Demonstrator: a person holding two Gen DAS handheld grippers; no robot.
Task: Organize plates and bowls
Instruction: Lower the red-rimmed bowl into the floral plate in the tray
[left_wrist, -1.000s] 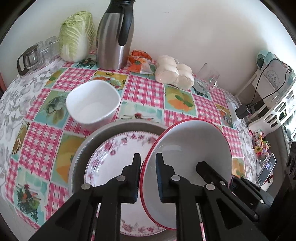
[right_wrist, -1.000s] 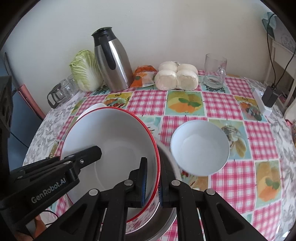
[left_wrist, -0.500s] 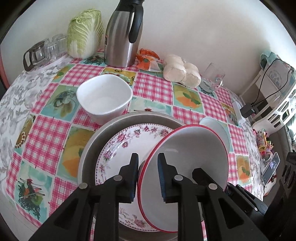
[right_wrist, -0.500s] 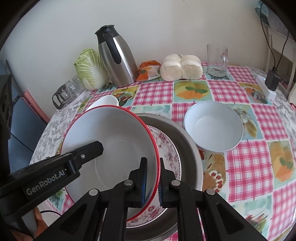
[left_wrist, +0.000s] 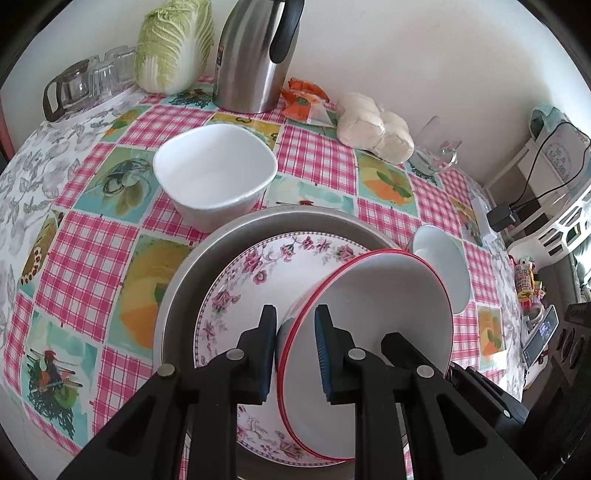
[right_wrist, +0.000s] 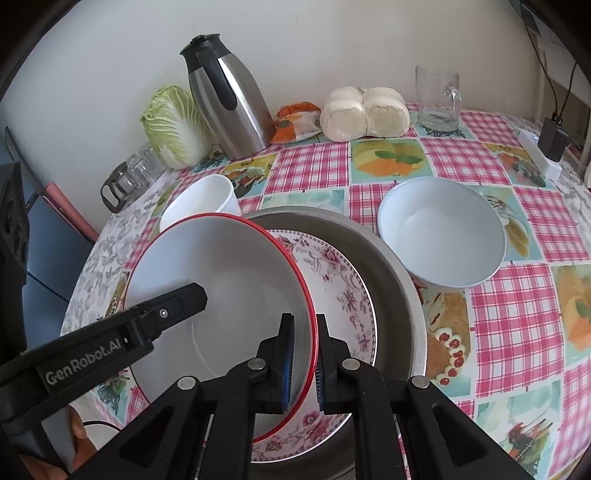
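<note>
Pale, bare wall rose behind a round bench (left_wrist: 110, 236) covered in a pink-checked cloth with fruit and vegetable panels. Largest on it was a wide grey metal basin (left_wrist: 207, 254), and inside the basin lay a white plate with a pink floral border (left_wrist: 258, 266). Tilted over that plate was a white bowl with a thin red rim (right_wrist: 221, 273), its lower edge down near the floral plate and its far edge raised.

Both tools were on this bowl. The right hand-held gripper (right_wrist: 303, 360) was clenched on the near rim, one pad inside the bowl and one outside. The left hand-held gripper (left_wrist: 295, 347) straddled the opposite rim with its blue-padded fingers (left_wrist: 321, 350) standing a little off the wall on either side, so it looked released rather than pinching; its grip was not clear at the hidden part of the rim.

Just beside the basin stood a round pale blue-white bowl (right_wrist: 441, 230), and on the other side a white squarish bowl (left_wrist: 214, 173). Along the wall stood a steel vacuum jug with a black handle (right_wrist: 225, 99), a head of pale green napa cabbage (right_wrist: 173, 125), a wrapped pack of white buns (right_wrist: 364, 112), an orange snack packet (right_wrist: 295, 123), a clear glass mug (right_wrist: 439, 98) and some small glasses (right_wrist: 136, 173).
</note>
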